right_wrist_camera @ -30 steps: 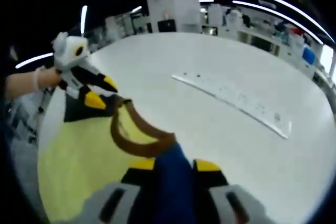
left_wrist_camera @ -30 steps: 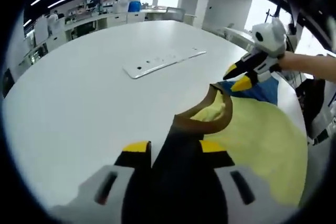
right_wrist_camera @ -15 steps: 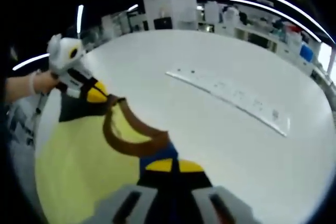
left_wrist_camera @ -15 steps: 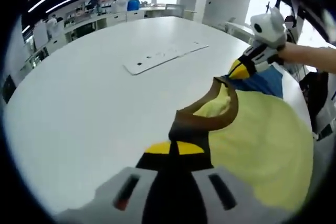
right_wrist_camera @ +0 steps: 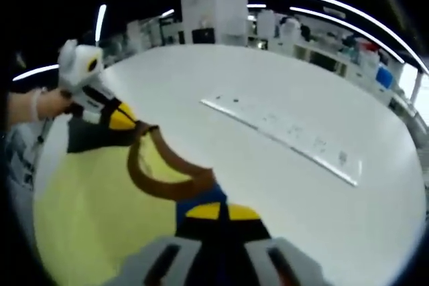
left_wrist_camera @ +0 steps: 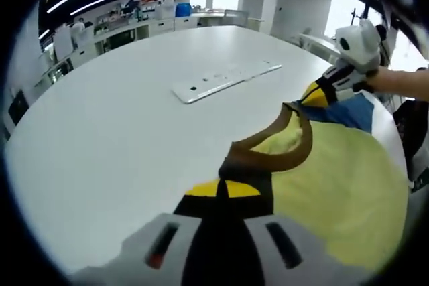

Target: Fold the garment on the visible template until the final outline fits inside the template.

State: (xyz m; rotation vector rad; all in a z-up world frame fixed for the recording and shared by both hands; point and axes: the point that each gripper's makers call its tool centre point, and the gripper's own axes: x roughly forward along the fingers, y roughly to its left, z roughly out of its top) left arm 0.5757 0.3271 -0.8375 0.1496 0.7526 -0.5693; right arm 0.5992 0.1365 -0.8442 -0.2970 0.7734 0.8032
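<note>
No legible text, labels, brand marks, numbers or signs in either view. The flat white strip [left_wrist_camera: 224, 80] lying on the tabletop [left_wrist_camera: 114, 138] carries a row of small dark marks, also seen in the right gripper view [right_wrist_camera: 285, 132]; they are too small and blurred to read as characters and may only be holes or dots. The yellow garment [left_wrist_camera: 342, 185] with its brown collar shows no print or tag. The benches and containers at the back of the room are too distant and blurred for any lettering to be made out.
</note>
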